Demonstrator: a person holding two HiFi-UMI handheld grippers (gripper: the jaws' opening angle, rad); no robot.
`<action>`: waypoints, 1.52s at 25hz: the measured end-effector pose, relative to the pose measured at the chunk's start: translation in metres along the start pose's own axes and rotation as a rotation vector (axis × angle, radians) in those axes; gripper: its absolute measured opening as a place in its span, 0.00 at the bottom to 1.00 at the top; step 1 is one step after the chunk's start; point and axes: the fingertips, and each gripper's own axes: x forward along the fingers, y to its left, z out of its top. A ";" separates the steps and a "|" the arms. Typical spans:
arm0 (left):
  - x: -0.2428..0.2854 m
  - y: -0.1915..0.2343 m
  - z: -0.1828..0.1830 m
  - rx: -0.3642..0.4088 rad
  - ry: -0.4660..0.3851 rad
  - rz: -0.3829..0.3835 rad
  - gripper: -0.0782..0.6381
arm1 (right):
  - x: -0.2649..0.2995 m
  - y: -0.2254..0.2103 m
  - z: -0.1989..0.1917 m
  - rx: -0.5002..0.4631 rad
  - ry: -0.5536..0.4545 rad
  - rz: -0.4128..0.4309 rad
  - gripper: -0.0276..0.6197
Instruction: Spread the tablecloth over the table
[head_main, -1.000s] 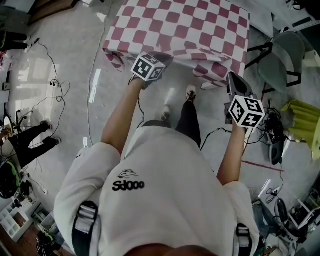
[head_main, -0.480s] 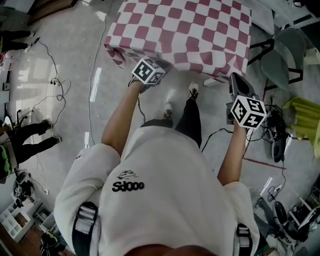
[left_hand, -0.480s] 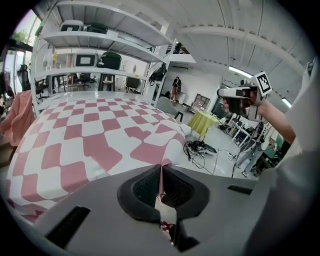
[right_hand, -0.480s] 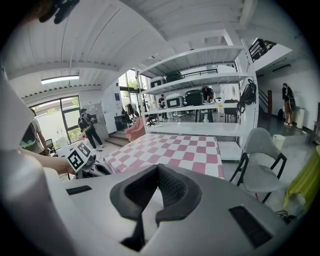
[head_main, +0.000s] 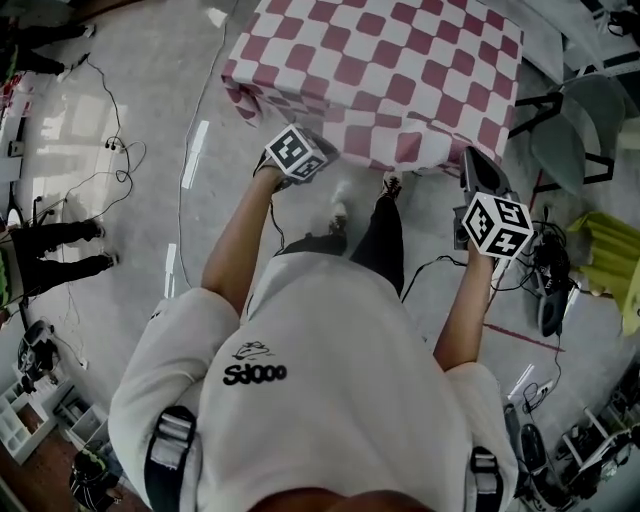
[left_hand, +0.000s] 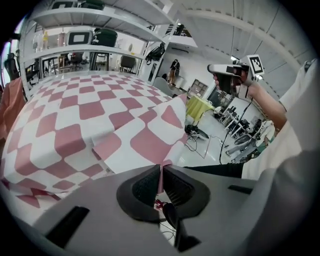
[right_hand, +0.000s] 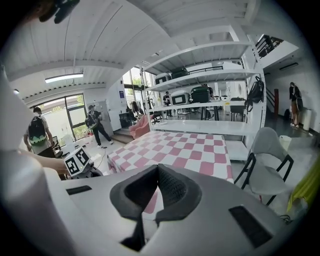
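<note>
Grey floor (head_main: 150, 120) is stretching all around, and the checked tablecloth (head_main: 400, 60) is lying spread with its sides hanging. The left gripper (left_hand: 161, 172) is pinching the cloth's near edge between closed jaws. The right gripper (right_hand: 158, 169) is hovering closed and empty near its corner.

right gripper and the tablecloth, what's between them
Just bare floor. The head view shows a narrow grey gap between the right gripper and the tablecloth's hanging corner, with nothing in it.
</note>
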 end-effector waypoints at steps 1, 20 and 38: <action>-0.001 0.001 -0.003 0.001 0.004 0.006 0.15 | 0.001 0.000 0.000 -0.003 0.002 0.000 0.08; 0.000 -0.007 0.013 0.069 0.029 -0.043 0.42 | -0.025 -0.020 0.003 0.019 -0.042 -0.066 0.08; -0.110 -0.016 0.204 0.264 -0.515 0.198 0.17 | -0.052 -0.016 0.095 -0.151 -0.203 -0.133 0.08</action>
